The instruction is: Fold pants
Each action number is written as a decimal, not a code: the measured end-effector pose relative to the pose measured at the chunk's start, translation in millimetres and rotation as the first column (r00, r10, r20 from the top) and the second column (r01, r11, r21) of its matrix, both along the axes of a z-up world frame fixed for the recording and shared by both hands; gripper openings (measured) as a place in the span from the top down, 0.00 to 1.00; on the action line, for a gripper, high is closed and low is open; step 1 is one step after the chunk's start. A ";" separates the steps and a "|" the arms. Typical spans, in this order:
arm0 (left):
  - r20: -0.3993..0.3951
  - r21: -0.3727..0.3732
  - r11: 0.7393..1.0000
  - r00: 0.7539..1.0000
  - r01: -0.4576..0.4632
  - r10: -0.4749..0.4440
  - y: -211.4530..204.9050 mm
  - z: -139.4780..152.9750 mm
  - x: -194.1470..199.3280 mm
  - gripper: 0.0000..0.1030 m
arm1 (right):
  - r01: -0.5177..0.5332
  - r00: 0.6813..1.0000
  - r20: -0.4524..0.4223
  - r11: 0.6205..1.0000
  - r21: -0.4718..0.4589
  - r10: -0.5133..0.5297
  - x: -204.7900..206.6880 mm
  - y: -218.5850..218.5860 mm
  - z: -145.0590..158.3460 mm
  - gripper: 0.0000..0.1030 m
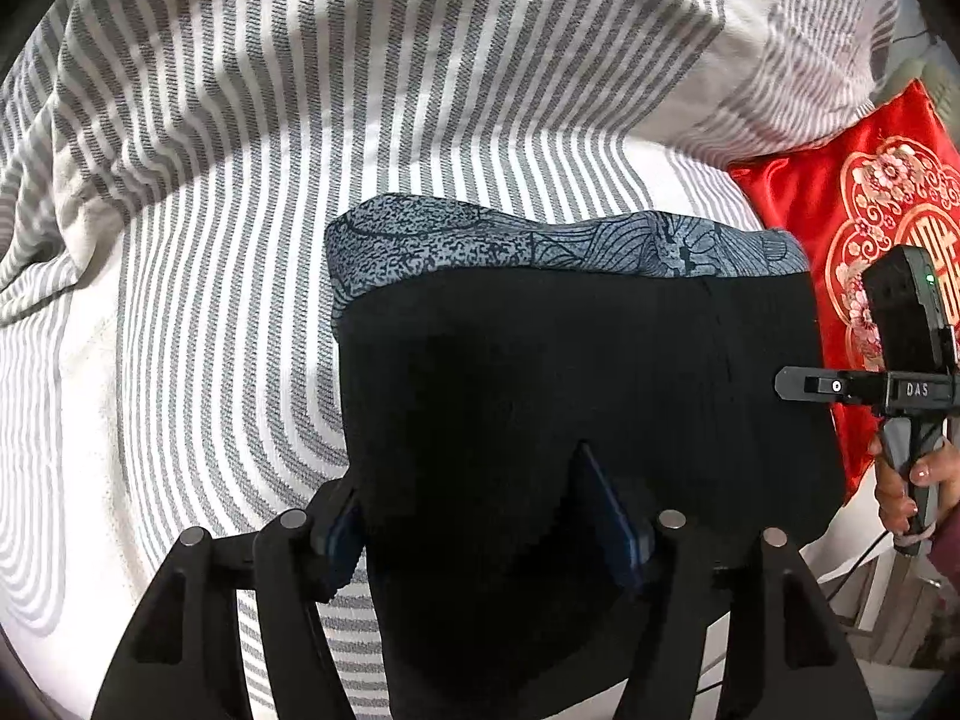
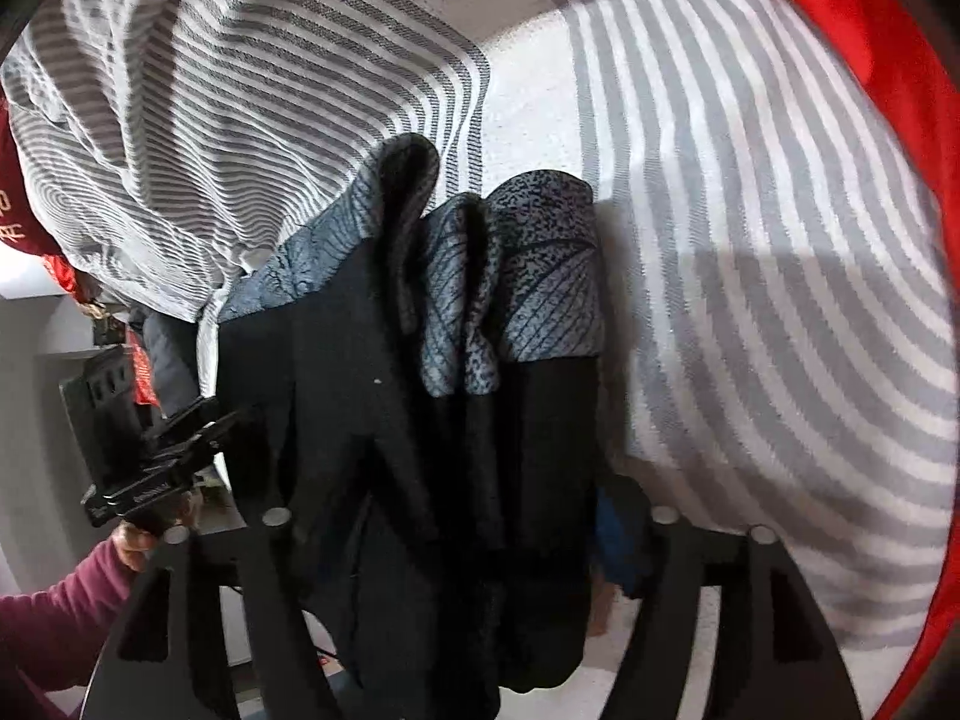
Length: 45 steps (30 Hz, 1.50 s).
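Pants [image 1: 576,396] laid black and smooth on striped bedding [image 1: 228,252] in left view, left gripper [image 1: 480,534] parted around their edge, embroidered red satin cushion [image 1: 864,192] beside, right view alone showing bunched grey-printed folds, right gripper [image 2: 456,534] spread astride the cloth

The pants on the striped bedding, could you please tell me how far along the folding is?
Done: the pants already lie doubled over on the striped bedding, black cloth covering all but a patterned grey band along the far edge. In hand: the left gripper and right gripper both have black cloth between their jaws; a firm grip cannot be confirmed. Left: probably releasing, and perhaps one more fold.
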<state>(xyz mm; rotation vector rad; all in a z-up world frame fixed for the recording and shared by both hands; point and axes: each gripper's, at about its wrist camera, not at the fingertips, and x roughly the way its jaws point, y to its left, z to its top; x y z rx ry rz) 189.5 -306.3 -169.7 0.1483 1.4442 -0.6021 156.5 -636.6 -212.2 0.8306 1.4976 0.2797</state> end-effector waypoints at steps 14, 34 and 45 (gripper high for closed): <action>0.180 0.036 0.999 0.984 -0.006 -0.001 1.0 72.0 11.0 0.36 | 0.021 0.996 0.093 0.964 -0.265 0.004 8.0 2.8 100.6 0.27; 0.199 0.147 0.987 0.980 -0.062 0.032 -15.7 6.9 30.4 0.08 | -0.015 0.999 0.045 0.951 -0.308 0.030 54.7 24.9 43.3 0.36; 0.165 0.219 0.971 0.984 -0.101 0.065 -9.6 14.6 -32.3 0.08 | -0.111 0.994 -0.055 0.843 -0.526 0.097 -36.9 74.3 60.3 0.21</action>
